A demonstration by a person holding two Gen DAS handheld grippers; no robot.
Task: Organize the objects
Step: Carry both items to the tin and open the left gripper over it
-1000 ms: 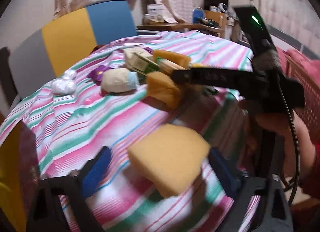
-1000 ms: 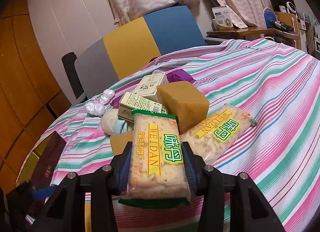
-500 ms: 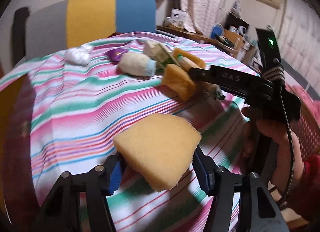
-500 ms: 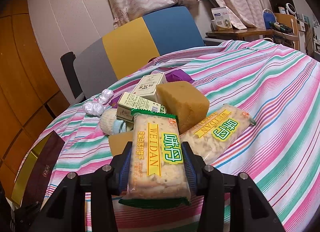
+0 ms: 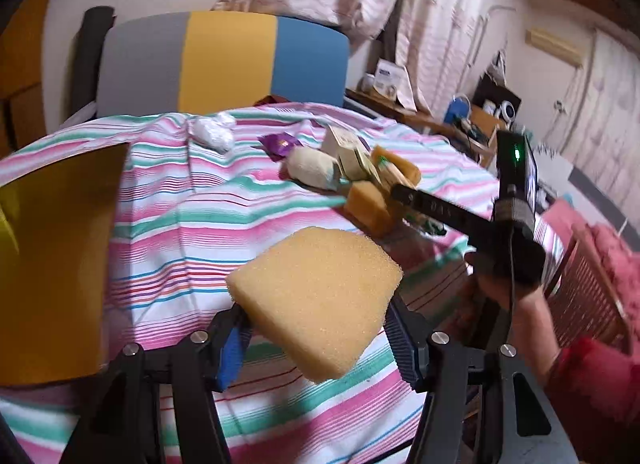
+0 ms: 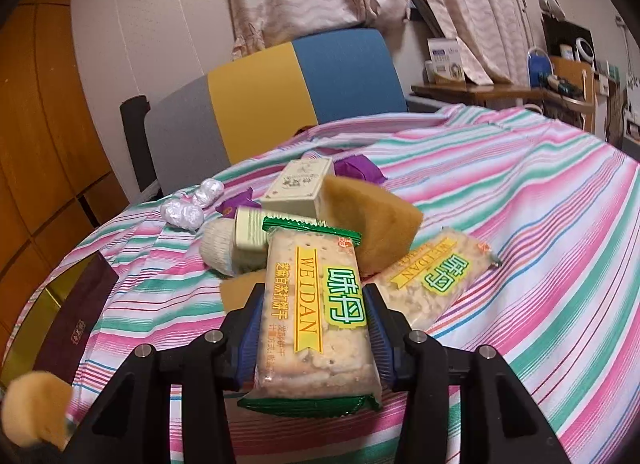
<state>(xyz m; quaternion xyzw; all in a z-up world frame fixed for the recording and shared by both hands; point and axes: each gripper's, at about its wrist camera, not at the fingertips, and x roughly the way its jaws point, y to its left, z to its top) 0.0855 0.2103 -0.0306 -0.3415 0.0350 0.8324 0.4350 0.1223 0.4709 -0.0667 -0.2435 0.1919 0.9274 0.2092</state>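
The left gripper [image 5: 316, 338] has just been closing and now has its blue pads pressed on either side of a yellow sponge [image 5: 316, 300], which is lifted clear of the striped tablecloth [image 5: 168, 220]; the foam juts well forward of the fingers, so the hold is only on its near edge. The right gripper [image 6: 316, 338] is closed narrowly on a green-edged cracker packet [image 6: 316, 324], held flat and pointing toward the pile; whether the packet's near end touches the cloth cannot be told.

The step in hand looks like carrying the sponge to wherever the sponges are to be gathered; a second sponge [image 5: 368, 206] lies by the pile further up the table, beside a cream-coloured rolled sock [image 5: 314, 168] and small boxes [image 5: 348, 152], while a gold-lined open box [image 5: 60, 264] stands just left of the held one. To do it well, keep the squeeze steady, since soft foam can pivot between pads; carry it level and high enough to pass over the box rim or the pile; steer wide of the right gripper's arm [image 5: 452, 212], which crosses the path to the pile; lower until the foam rests before releasing.
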